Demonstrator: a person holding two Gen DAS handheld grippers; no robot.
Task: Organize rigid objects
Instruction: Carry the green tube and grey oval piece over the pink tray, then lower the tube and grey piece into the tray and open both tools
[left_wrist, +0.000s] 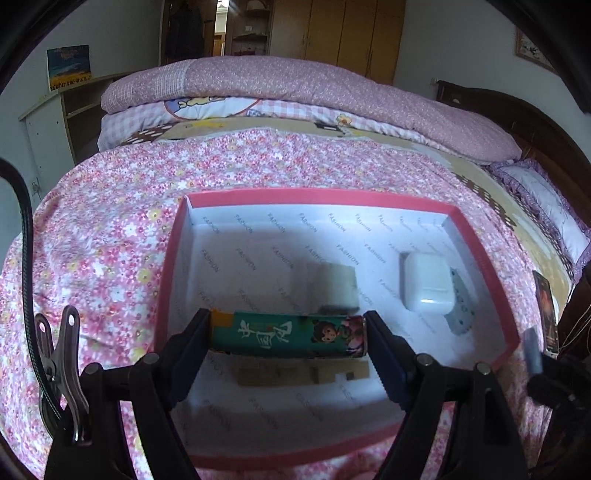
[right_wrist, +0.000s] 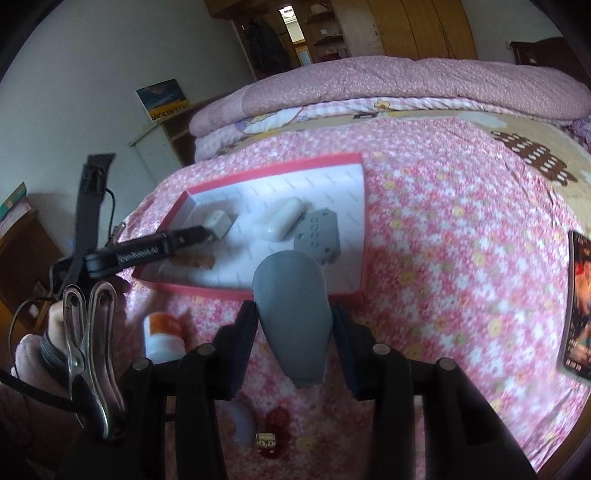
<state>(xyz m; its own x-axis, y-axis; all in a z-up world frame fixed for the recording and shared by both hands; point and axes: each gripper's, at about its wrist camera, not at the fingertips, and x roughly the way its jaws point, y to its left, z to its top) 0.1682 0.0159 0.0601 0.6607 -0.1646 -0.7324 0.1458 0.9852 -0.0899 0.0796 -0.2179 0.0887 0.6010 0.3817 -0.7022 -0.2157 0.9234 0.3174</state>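
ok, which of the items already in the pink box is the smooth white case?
The white case, rounded and glossy, by the box's right wall. The grey piece beside it has holes; the cream block is squarer.

"FASHION" repeated across white box lining (left_wrist: 258, 258).

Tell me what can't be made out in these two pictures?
- Left wrist view: the flat tan wooden piece in the pink-rimmed white box is partly hidden behind the held green printed tube.
- Right wrist view: the small dark red object on the floral bedspread is blurred, unidentifiable.
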